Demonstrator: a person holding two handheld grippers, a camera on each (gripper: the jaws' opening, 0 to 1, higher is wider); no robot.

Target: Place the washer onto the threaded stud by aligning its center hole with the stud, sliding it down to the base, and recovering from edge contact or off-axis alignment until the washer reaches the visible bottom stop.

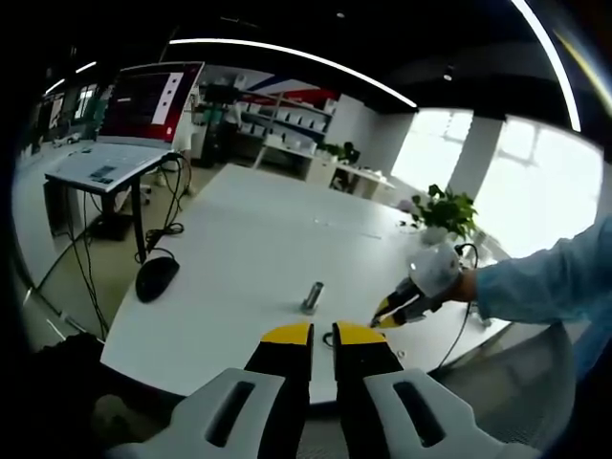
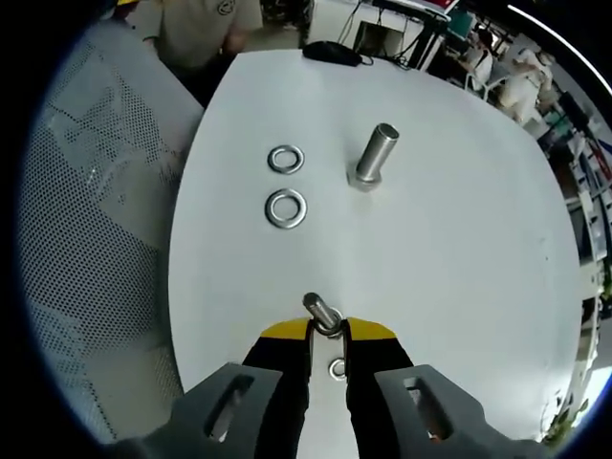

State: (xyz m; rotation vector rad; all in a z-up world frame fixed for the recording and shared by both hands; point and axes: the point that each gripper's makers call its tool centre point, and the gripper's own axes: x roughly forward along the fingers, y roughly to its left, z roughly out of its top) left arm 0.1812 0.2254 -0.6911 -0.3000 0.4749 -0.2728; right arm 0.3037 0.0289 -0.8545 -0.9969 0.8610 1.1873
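On the white table [image 2: 459, 239] stands a large steel stud [image 2: 376, 155] on a hex base. Two loose washers, the far washer [image 2: 286, 159] and the near washer [image 2: 286, 208], lie to its left. A small stud [image 2: 322, 313] rises right at the yellow tips of my right gripper [image 2: 328, 332]. Its jaws are drawn in on a small washer [image 2: 331, 331] ringing that stud's foot. Another small ring [image 2: 338, 368] lies between the jaws, lower down. My left gripper [image 1: 323, 337] hovers at the near table edge, jaws close together and holding nothing. From there the large stud [image 1: 312, 296] and the right gripper [image 1: 384, 316] show ahead.
A black mouse [image 1: 155, 277] lies at the table's left edge, with cables hanging down to the floor. A potted plant [image 1: 442, 212] stands at the far right. A person's blue sleeve [image 1: 535, 282] reaches in from the right. A perforated grey surface [image 2: 105, 191] borders the table.
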